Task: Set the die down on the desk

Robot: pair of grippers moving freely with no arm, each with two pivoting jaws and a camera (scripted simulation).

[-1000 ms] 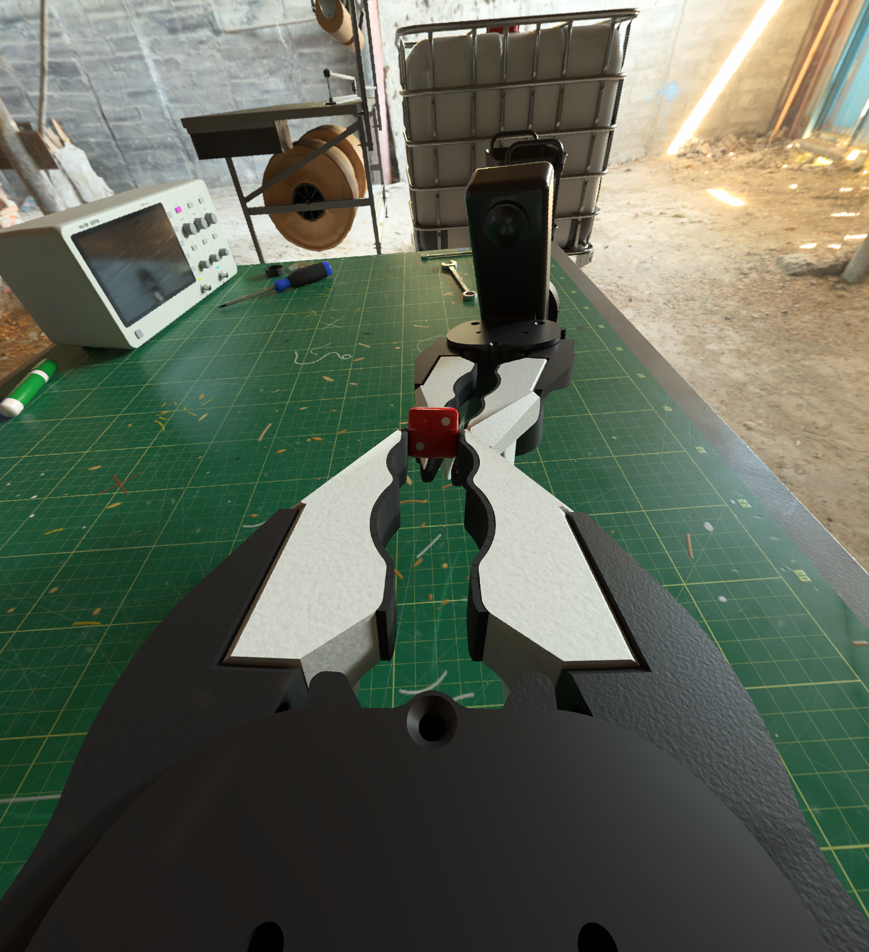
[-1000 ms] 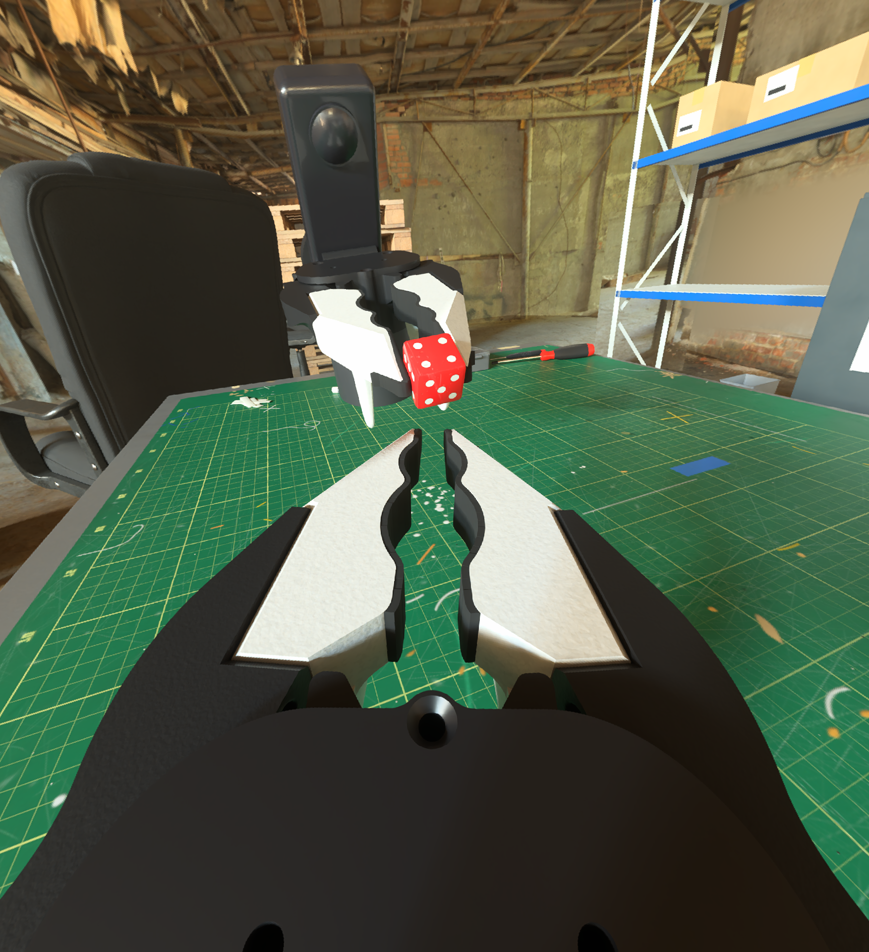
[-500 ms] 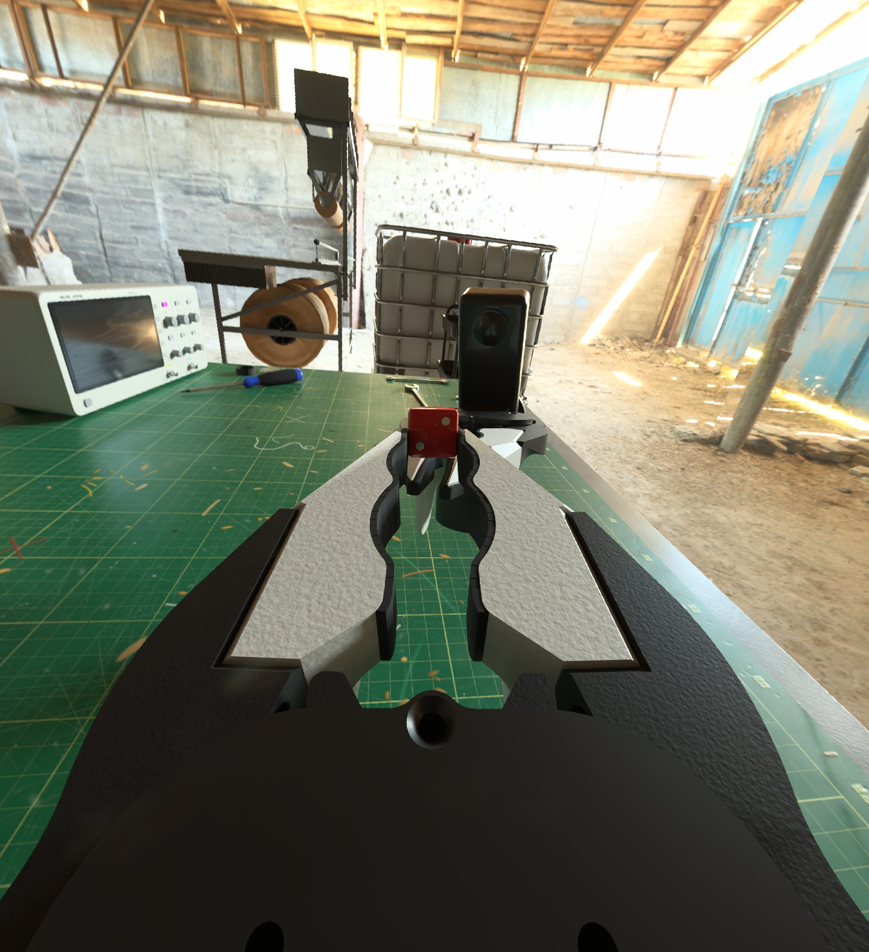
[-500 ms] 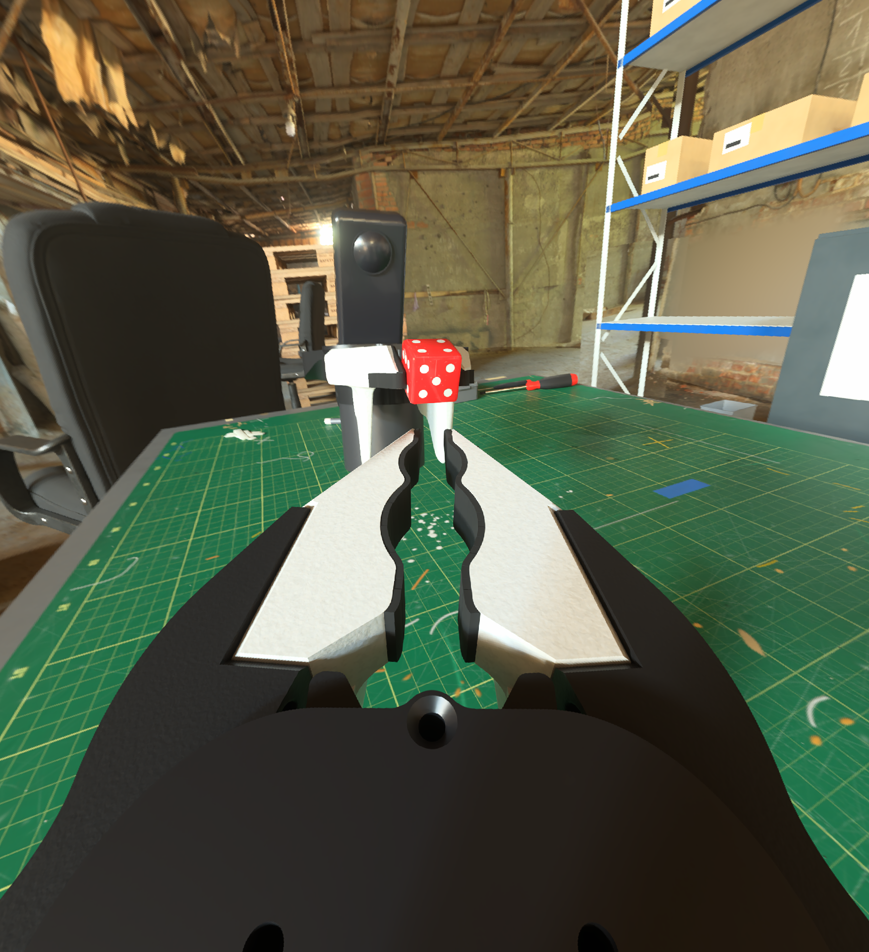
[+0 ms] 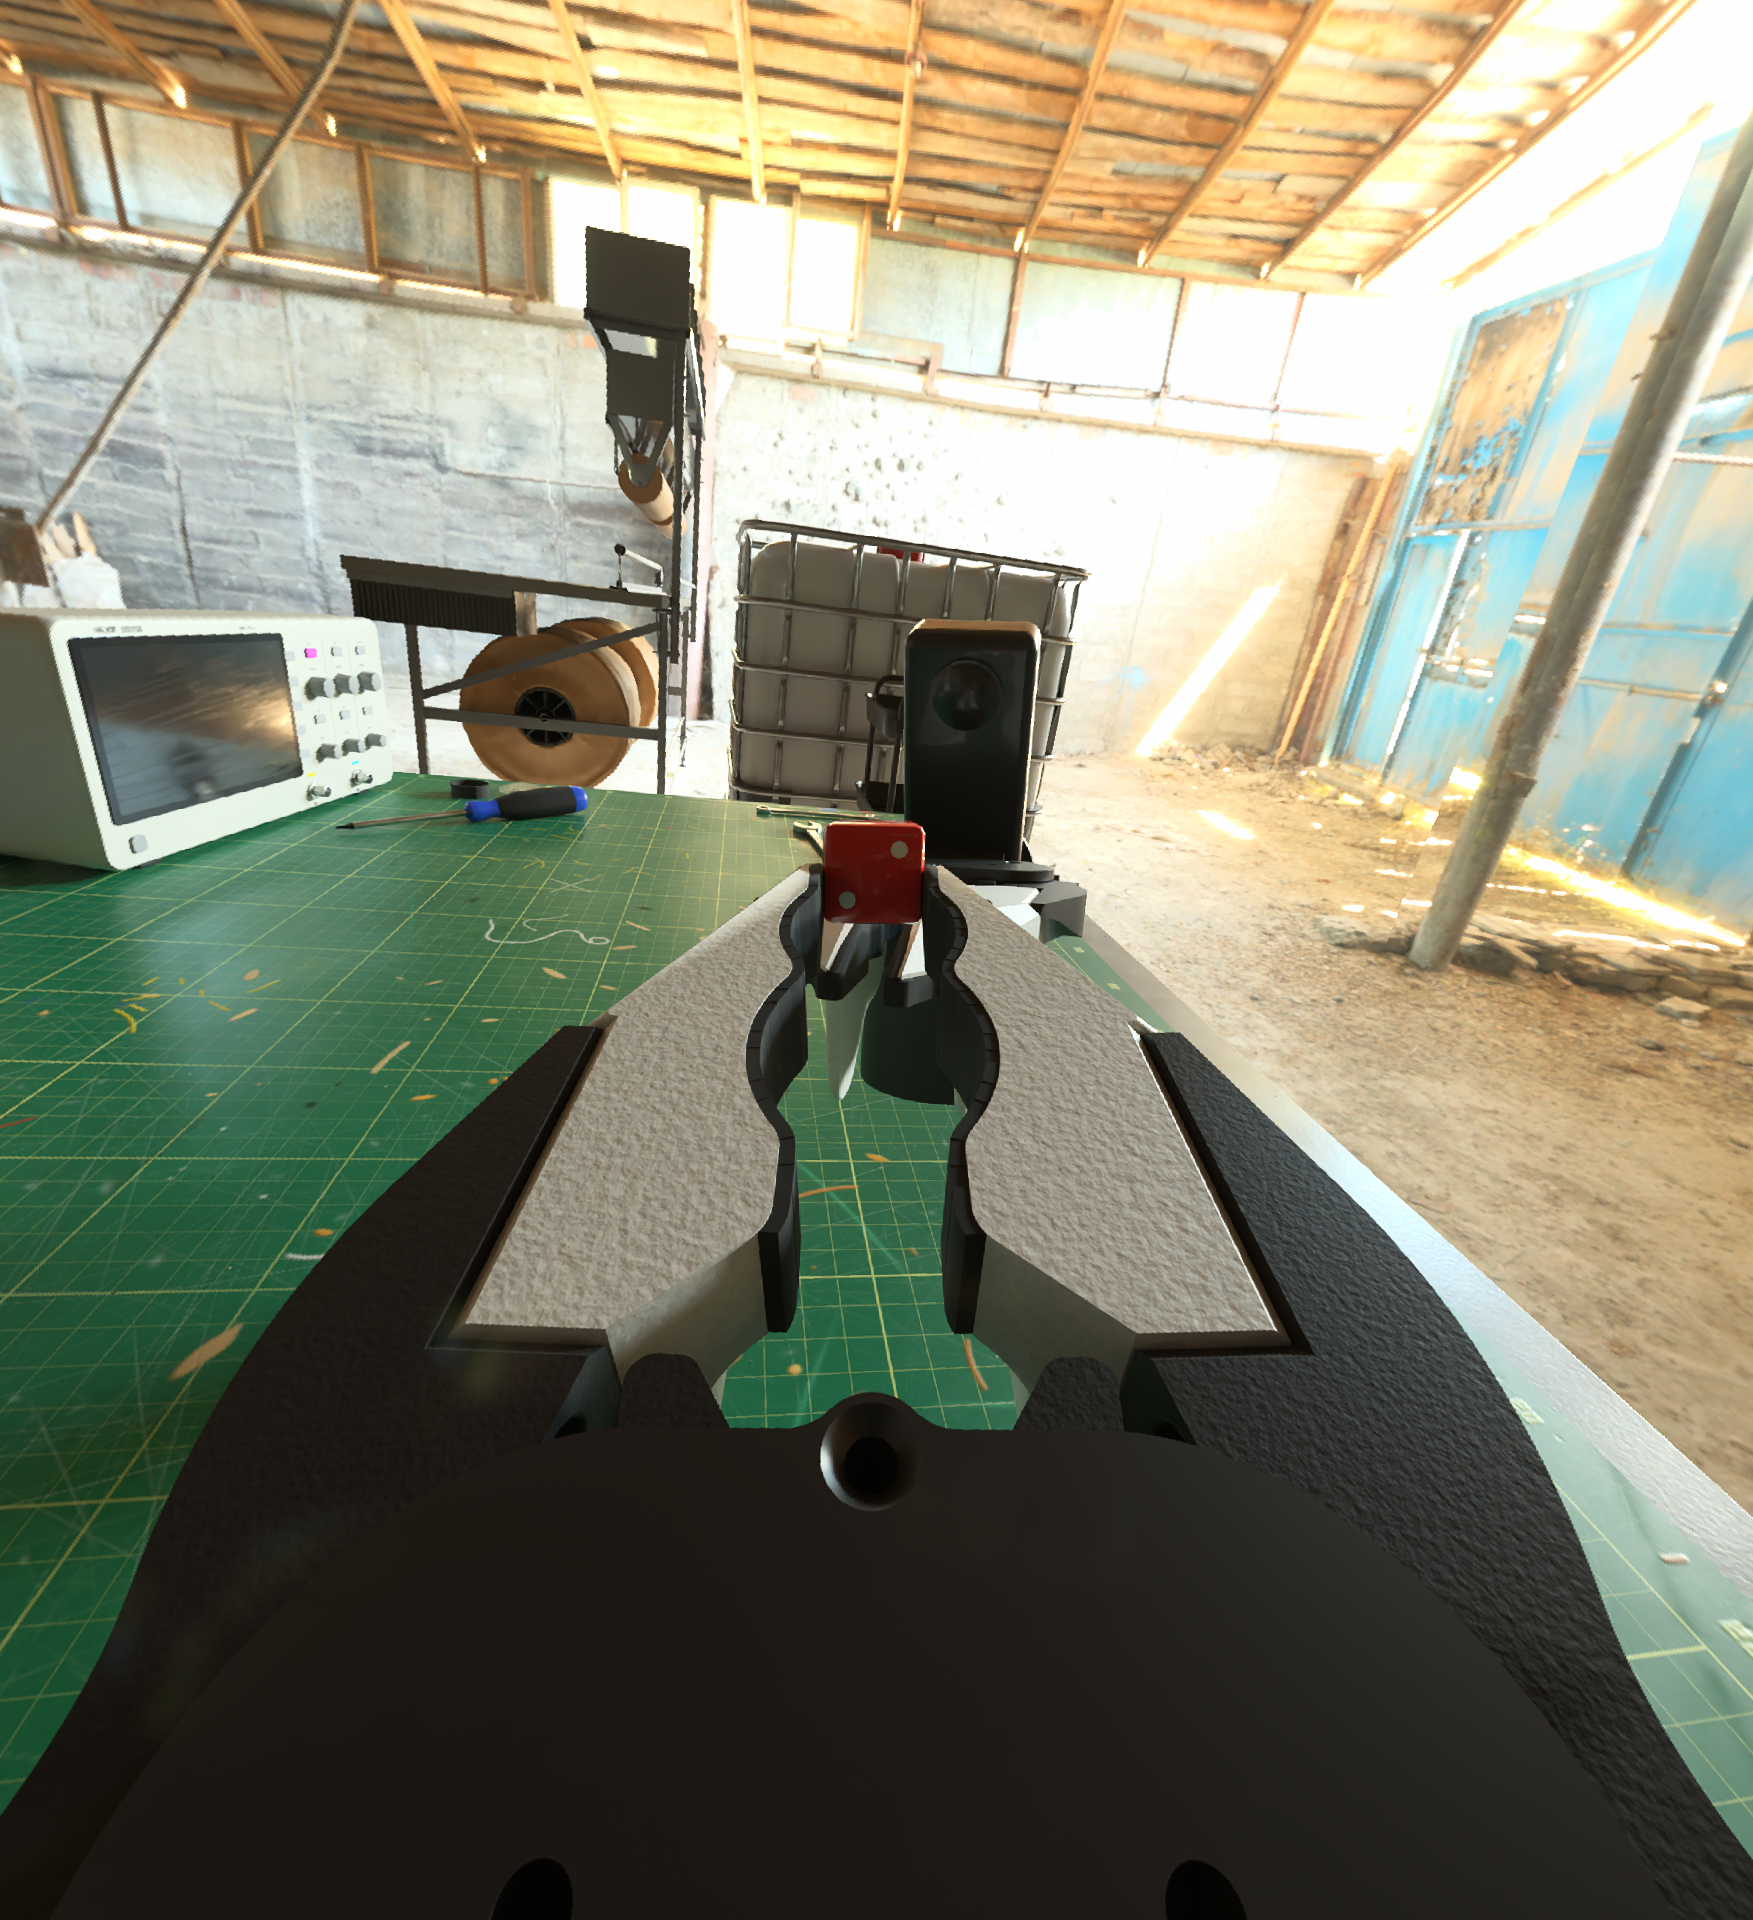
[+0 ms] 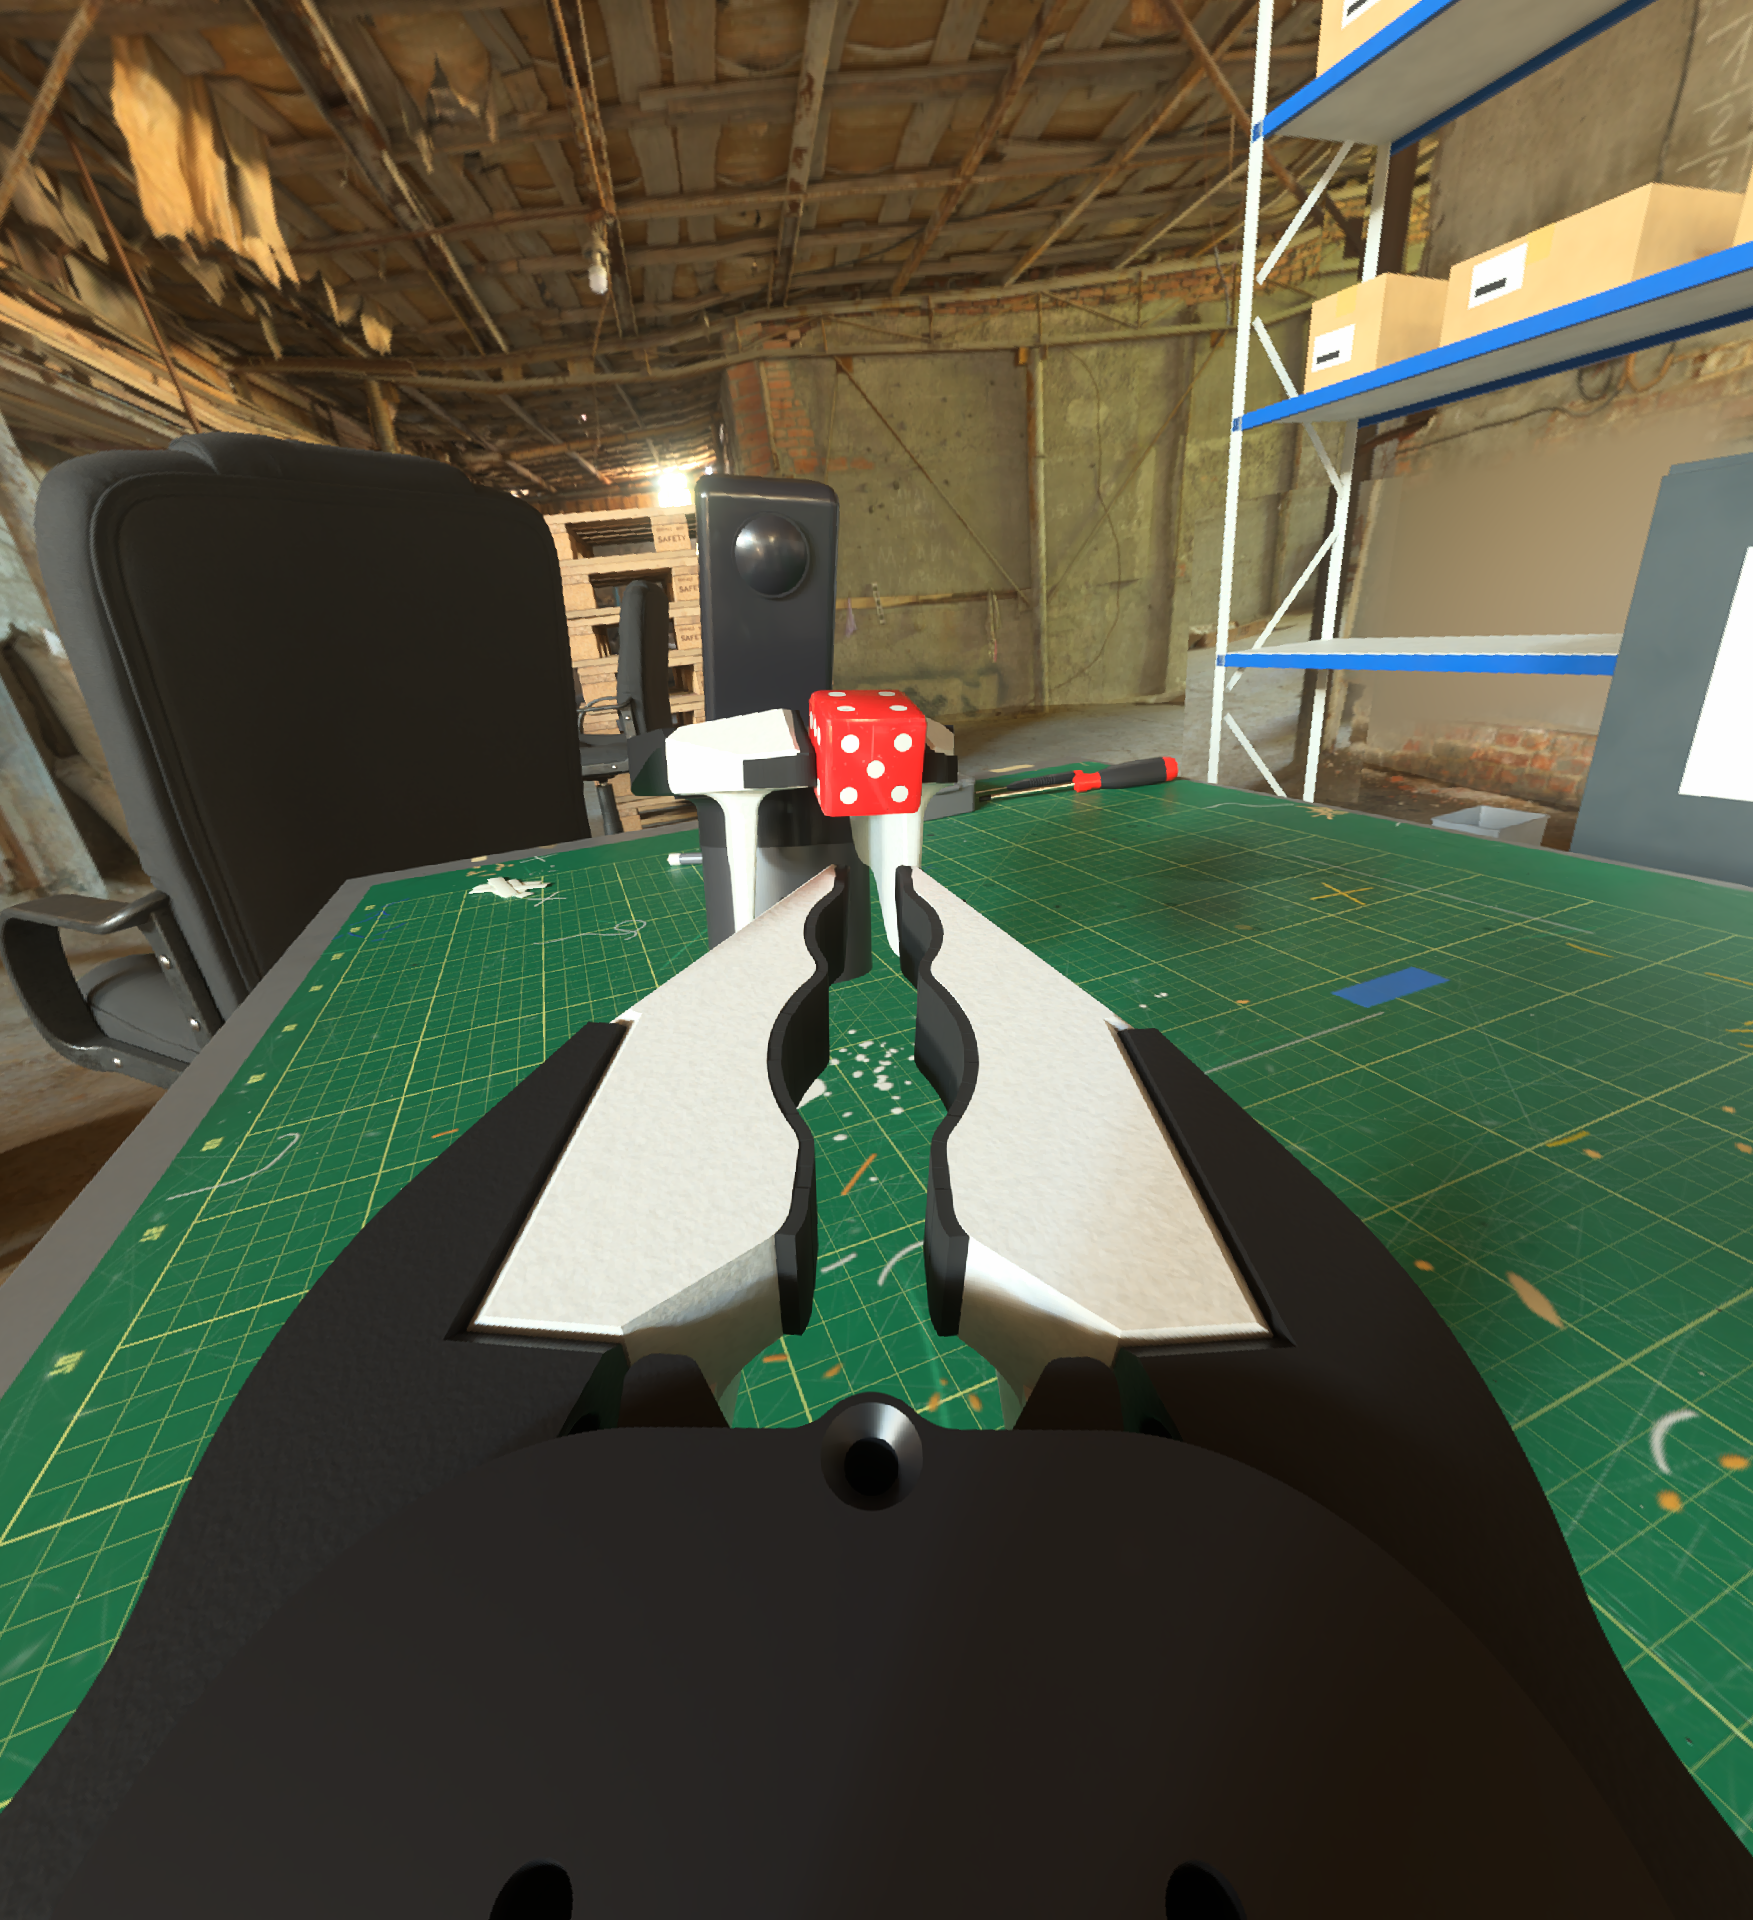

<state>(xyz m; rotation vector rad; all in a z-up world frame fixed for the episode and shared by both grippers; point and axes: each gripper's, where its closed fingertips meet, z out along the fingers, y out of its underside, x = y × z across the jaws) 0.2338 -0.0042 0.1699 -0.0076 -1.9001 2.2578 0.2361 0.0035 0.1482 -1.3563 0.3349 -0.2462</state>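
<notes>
Left tool (image 5: pixel 873 883) grips red die (image 5: pixel 873 871) above desk (image 5: pixel 228 1039); right tool (image 6: pixel 867 883) seemingly empty.

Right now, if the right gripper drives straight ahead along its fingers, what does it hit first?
Most likely the left gripper, facing it and shut on the red die. The right gripper has nothing between its fingertips; depth is hard to judge.

Small print sits on the white screen box (image 5: pixel 155 727) at the counter's far left corner, on cardboard box labels (image 6: pixel 1578 260), and along the green mat's (image 6: pixel 155 1231) edge, all too tiny to read. The red die (image 6: pixel 867 753) shows five white dots.
</notes>
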